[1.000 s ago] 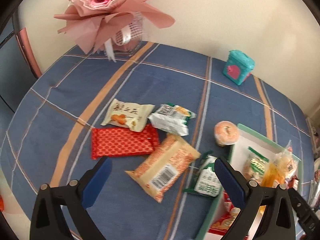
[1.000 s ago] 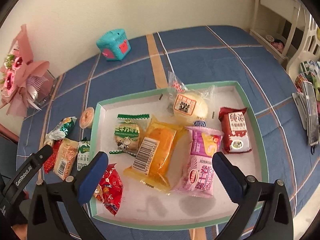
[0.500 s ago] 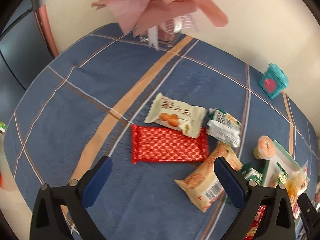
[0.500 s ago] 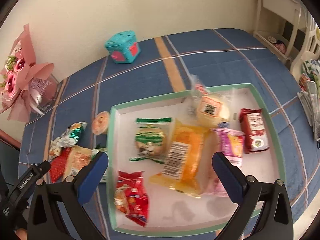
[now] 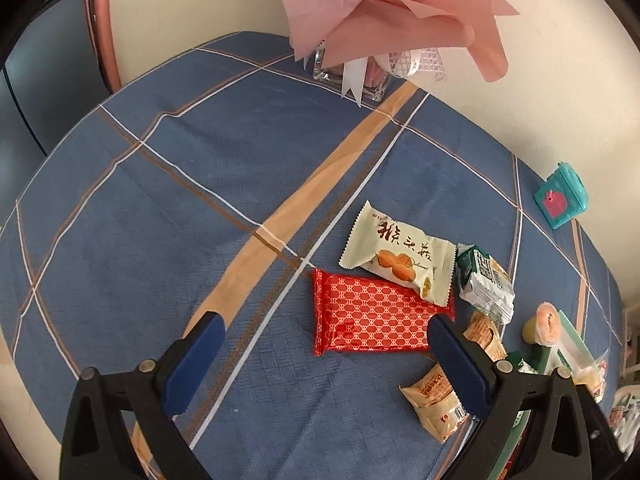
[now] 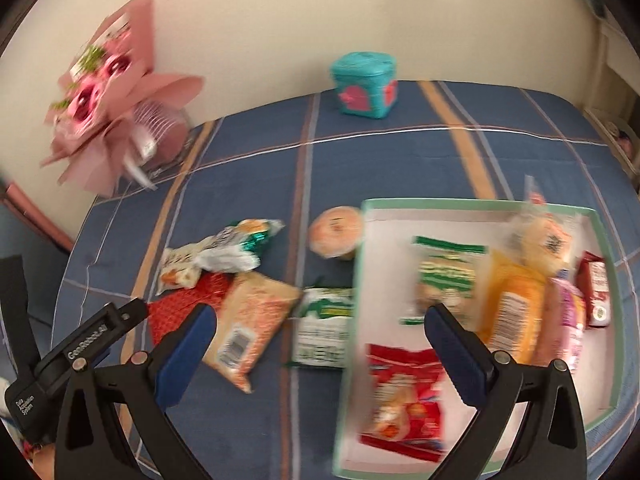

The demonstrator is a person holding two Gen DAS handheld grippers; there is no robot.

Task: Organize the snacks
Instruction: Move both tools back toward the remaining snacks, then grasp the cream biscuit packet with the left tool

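Roughly half done, judging by the split. Tray (image 6: 476, 204) at 3 o'clock in the right wrist view already holds about six packets, e.g. orange packet (image 6: 510, 300) and red bag (image 6: 404, 396). Left on the counter (image 5: 160, 200): red wafer pack (image 5: 368, 316), cream packet (image 5: 398, 258), green-white packet (image 5: 486, 284), tan biscuit pack (image 6: 250, 316), green pack (image 6: 324, 328), jelly cup (image 6: 336, 236). Left hand-held gripper (image 5: 324, 364) released, empty, wafer pack at its 1 o'clock. Right hand-held gripper (image 6: 320, 352) released, empty, view blurred.
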